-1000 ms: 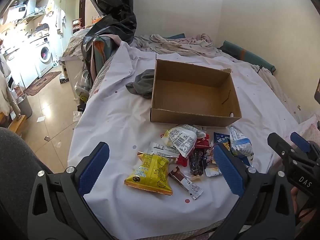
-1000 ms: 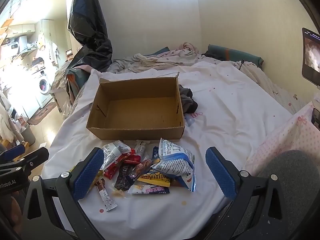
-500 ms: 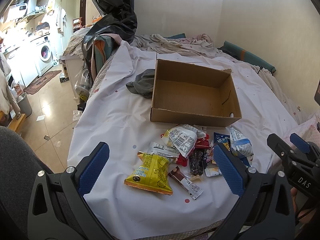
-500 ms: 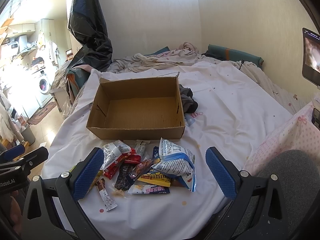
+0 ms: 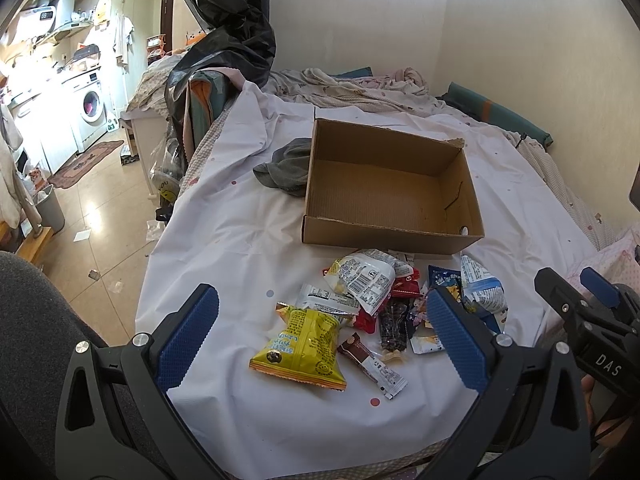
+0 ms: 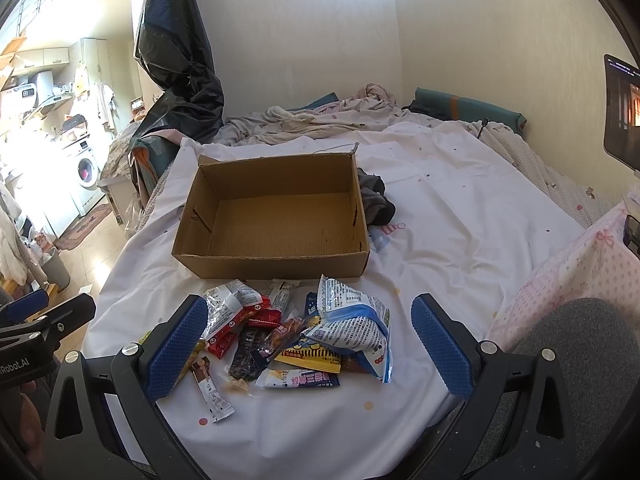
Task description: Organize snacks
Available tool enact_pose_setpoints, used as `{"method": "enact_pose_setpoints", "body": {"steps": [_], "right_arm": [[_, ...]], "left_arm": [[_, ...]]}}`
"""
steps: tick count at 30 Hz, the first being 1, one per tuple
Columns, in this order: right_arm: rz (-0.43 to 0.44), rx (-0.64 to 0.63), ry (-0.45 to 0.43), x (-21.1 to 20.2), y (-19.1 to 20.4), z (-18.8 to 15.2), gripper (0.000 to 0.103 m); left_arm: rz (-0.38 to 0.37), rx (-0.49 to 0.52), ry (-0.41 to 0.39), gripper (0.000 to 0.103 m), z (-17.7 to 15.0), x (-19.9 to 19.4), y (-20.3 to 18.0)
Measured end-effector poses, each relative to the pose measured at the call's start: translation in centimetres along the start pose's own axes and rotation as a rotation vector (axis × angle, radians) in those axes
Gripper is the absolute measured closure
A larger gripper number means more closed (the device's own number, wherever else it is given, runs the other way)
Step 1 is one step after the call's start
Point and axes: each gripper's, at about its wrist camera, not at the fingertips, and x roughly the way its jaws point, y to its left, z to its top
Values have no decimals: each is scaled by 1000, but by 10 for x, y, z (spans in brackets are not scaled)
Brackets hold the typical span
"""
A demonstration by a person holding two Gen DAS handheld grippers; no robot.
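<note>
The heap of crinkly snack packets (image 6: 292,332) lay at lower centre of both views, on the white dotted bedsheet (image 6: 460,240), just below the open brown cardboard box (image 6: 276,220) (its floor bare). A yellow chip bag (image 5: 304,346) sat at the heap's left edge. My left gripper (image 5: 320,336) and right gripper (image 6: 308,344) both gaped wide, holding nothing, hovering over the packets.

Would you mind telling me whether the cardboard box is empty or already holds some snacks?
Empty: the cardboard box shows only its bare corrugated floor, while the snacks lie piled on the sheet before it.
</note>
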Motion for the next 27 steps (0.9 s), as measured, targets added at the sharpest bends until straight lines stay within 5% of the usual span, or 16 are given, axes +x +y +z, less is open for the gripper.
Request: {"method": "enact_pose_setpoints", "body": {"steps": [27], "right_arm": [[0,-12,17,5,3,-3,0]], "left_arm": [[8,-3,1,0,-2,0,4]]}}
